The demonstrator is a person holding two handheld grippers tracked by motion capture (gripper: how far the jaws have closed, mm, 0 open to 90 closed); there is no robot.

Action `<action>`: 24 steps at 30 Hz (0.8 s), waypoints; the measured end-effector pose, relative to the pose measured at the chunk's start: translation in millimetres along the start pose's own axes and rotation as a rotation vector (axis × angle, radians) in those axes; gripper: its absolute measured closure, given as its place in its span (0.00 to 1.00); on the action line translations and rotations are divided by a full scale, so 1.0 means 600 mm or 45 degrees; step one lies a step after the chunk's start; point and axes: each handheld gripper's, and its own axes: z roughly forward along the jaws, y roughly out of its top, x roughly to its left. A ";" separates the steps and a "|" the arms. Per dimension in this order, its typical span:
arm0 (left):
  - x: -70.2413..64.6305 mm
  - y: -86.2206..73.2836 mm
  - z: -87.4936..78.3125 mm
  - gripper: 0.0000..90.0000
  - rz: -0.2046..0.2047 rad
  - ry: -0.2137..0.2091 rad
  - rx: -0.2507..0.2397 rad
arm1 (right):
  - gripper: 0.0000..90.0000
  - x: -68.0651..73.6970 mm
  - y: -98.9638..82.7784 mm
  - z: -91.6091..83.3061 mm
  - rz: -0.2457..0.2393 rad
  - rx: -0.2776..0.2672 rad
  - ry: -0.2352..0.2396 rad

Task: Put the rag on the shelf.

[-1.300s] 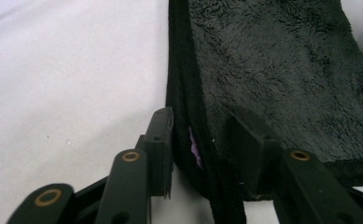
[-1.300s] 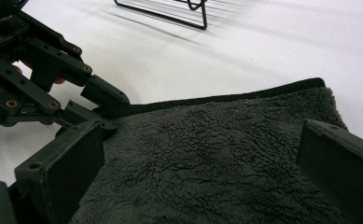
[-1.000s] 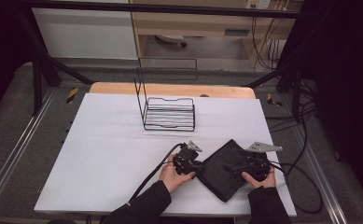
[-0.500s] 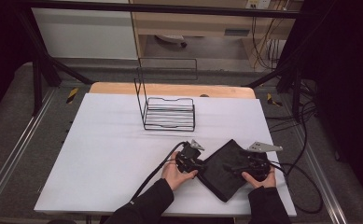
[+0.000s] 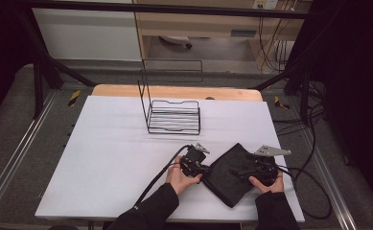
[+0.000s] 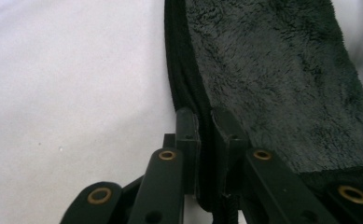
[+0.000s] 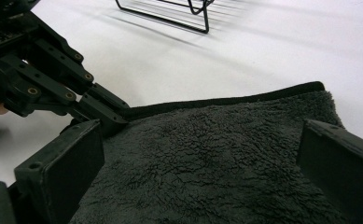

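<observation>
A dark fuzzy towel [image 5: 229,175] lies flat on the near right part of the white table [image 5: 112,158], with the left gripper [image 6: 205,140] pinching its left edge tight, the right gripper [image 7: 202,163] spread wide over it, and a black wire rack [image 5: 173,116] farther back.

The work surface is a white table top [image 5: 117,158] laid over a wooden board [image 5: 174,91] whose far edge shows beyond it, standing on a grey carpeted floor [image 5: 11,124] with metal rails [image 5: 16,163] running along both sides. Black frame struts [image 5: 40,72] rise at the left and right, and yellow-and-black tape markers [image 5: 74,97] lie on the floor near the far corners of the table. Behind the table stand a white panel [image 5: 86,31] and a wooden shelf unit [image 5: 198,24], with loose black cables [image 5: 313,120] trailing on the floor to the right; the outer edges of the room are dark.
</observation>
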 end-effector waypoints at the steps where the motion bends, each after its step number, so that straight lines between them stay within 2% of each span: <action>1: -0.002 0.001 -0.003 0.91 0.002 0.001 -0.005 | 0.02 0.000 0.000 0.000 -0.001 -0.002 0.000; 7: -0.008 0.010 -0.022 0.92 0.031 -0.012 -0.015 | 0.02 0.000 0.000 -0.001 0.008 -0.002 0.003; 16: -0.007 0.007 -0.048 0.92 0.077 0.055 0.014 | 0.02 0.001 0.000 -0.001 0.004 -0.001 0.003; 24: 0.009 -0.016 -0.083 0.92 0.083 0.097 0.038 | 0.02 0.002 -0.001 0.000 0.008 0.002 0.002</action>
